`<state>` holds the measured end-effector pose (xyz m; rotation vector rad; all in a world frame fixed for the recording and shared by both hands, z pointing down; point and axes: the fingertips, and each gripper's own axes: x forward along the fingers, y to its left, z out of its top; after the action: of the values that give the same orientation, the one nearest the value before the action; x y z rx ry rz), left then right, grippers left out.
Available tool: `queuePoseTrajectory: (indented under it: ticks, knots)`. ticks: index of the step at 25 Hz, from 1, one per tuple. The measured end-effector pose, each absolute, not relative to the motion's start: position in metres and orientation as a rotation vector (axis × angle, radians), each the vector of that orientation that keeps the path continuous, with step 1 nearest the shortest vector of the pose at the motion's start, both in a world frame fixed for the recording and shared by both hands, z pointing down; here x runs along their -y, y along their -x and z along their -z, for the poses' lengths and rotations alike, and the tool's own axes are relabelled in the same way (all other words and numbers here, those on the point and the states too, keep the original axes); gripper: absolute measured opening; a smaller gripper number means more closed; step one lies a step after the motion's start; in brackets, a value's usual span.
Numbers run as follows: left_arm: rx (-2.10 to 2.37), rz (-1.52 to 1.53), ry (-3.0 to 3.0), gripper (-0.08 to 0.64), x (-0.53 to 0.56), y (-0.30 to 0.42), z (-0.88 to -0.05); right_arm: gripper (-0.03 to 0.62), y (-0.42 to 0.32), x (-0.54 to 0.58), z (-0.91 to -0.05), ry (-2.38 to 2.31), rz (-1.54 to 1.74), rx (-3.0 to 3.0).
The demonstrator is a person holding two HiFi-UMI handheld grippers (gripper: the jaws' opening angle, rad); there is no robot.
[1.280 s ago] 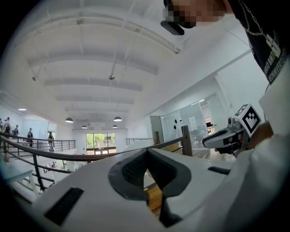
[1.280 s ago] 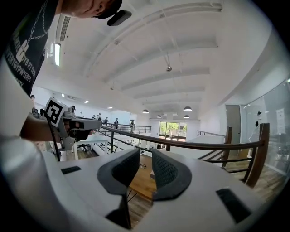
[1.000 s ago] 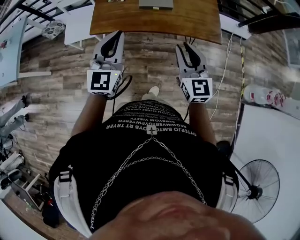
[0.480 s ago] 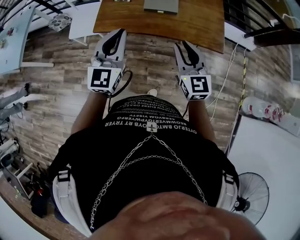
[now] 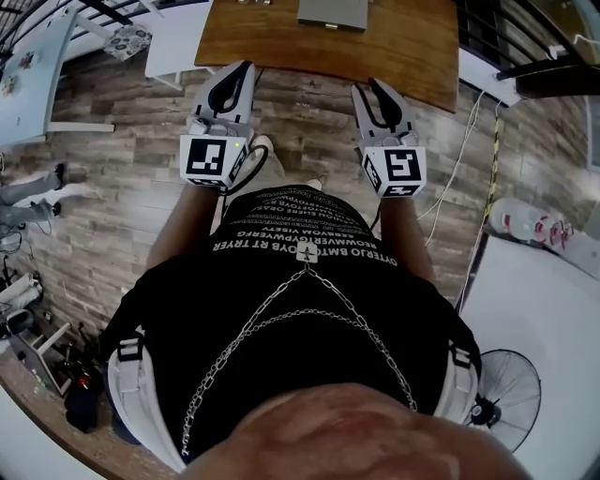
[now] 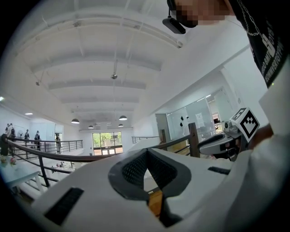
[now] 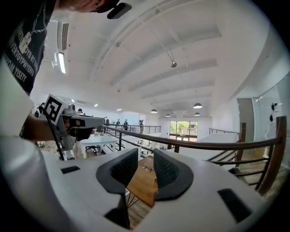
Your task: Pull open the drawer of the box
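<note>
At the counter's far edge: box (image 5: 332,11), flat, grey and smooth, cut off by the top of the head view; its drawer front cannot be made out.
Counter (image 5: 272,42): warm brown wood slab with a rounded corner, lying ahead of both tools.
Left tool (image 5: 240,69): white moulded shell with black ribbed pads. The tips meet, leaving a small triangular gap behind them with nothing in it. It is held near the counter's near edge, well apart from the box.
Right tool (image 5: 370,88): same shell and pads. The pads stand apart and clamp nothing; only the counter's wood shows through the gap. It is also near the near edge.
Floor (image 5: 122,159): grey-brown planks with a wood grain.
Shirt (image 5: 291,328): black cloth with white print, a metal chain hanging across it.
</note>
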<state>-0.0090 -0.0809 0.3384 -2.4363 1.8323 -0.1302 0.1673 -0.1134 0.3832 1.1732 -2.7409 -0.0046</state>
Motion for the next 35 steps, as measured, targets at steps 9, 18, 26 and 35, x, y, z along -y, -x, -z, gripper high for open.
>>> queuePoseTrajectory:
  ticks: [9,18,26,35]
  knots:
    - [-1.743,0.108,2.488,0.006,0.132,0.031,-0.335,0.106,-0.138,0.154,-0.380,-1.240,0.003,2.705]
    - [-1.713,0.054,2.507,0.006,0.189,0.082,-0.322,0.109,-0.088,0.201,-0.377,-1.285,0.003,2.668]
    - [-1.675,0.052,2.513,0.006,0.232,0.116,-0.316,0.109,-0.049,0.240,-0.372,-1.317,0.011,2.642]
    - [-1.587,0.083,2.534,0.006,0.266,0.146,-0.327,0.109,-0.019,0.269,-0.370,-1.376,0.012,2.612]
